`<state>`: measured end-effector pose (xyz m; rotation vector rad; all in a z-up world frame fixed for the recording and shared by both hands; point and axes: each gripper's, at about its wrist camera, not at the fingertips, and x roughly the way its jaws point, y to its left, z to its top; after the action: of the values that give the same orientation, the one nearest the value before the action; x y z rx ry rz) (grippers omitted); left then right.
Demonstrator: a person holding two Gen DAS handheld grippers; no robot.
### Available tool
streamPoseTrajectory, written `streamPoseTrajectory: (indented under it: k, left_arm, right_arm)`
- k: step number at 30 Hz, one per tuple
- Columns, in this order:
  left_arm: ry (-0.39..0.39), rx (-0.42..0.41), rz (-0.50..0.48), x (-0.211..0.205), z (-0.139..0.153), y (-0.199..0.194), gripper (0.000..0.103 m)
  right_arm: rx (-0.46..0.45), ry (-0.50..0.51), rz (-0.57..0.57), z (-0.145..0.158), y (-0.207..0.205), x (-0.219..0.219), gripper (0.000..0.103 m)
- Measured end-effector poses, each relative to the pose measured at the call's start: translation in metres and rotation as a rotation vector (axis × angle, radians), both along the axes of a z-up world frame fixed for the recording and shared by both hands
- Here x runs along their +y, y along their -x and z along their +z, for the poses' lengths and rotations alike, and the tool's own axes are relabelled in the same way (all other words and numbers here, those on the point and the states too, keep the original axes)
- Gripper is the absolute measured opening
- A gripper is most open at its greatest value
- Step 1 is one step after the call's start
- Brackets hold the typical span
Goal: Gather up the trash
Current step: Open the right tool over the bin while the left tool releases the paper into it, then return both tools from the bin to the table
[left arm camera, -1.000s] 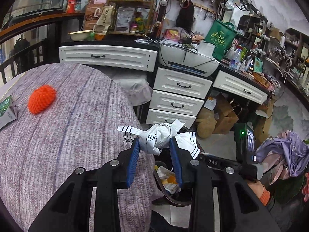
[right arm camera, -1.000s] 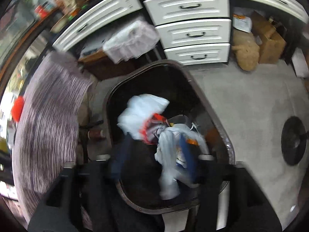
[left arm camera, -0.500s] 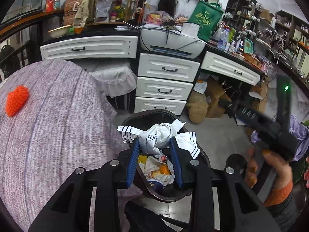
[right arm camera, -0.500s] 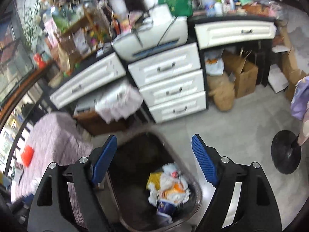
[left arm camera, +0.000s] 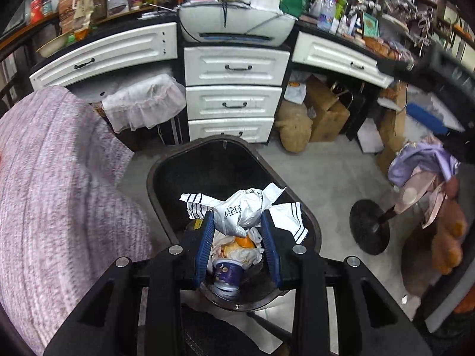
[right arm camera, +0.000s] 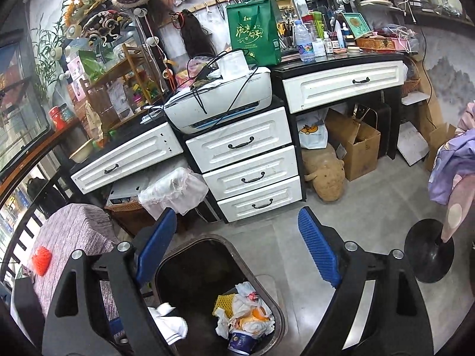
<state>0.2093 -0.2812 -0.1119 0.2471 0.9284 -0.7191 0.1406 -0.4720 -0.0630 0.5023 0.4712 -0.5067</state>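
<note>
My left gripper (left arm camera: 237, 216) is shut on a crumpled white wrapper with black stripes (left arm camera: 242, 206) and holds it over the open black trash bin (left arm camera: 154, 175). Below it the bin holds crumpled paper, orange scraps and a blue cup (left arm camera: 227, 271). My right gripper (right arm camera: 237, 213) hangs above and behind the same bin (right arm camera: 225, 241); its jaws are opening, and nothing is between the blue pads. An orange foam net (right arm camera: 41, 261) lies on the purple-grey table (right arm camera: 74, 228) at the left.
White drawers (right arm camera: 246, 175) with a printer (right arm camera: 219, 101) on top stand right behind the bin. A lace-covered stool (left arm camera: 142, 101) is at the left, with cardboard boxes (right arm camera: 356, 145) under the desk. A black round stand base (left arm camera: 369, 227) sits on the grey floor at the right.
My left gripper carried the wrapper from the table's edge to above the bin. My right gripper rose out of the bin with its jaws spreading, leaving trash inside.
</note>
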Motion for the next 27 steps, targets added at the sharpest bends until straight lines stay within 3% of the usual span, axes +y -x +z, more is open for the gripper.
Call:
streamPoseTrajectory:
  k: [6,8,11,27]
  left_arm:
    - [-0.026,0.045,-0.019,-0.009,-0.013,-0.007,0.038]
    - [-0.041,0.04,-0.018,-0.01,-0.016,-0.007,0.064]
    - [-0.031,0.037,-0.031,-0.011,-0.016,-0.005,0.08]
    - [0.022,0.027,0.026,0.011,0.007,0.001,0.087]
  right_arm:
    - [0.002,-0.002,0.016,-0.001,-0.002,0.005,0.083]
    - [0.002,-0.007,0.019,-0.002,-0.002,0.006,0.083]
    - [0.0,-0.004,0.021,-0.001,-0.002,0.007,0.084]
    - [-0.005,-0.03,0.062,-0.005,-0.004,0.013,0.088]
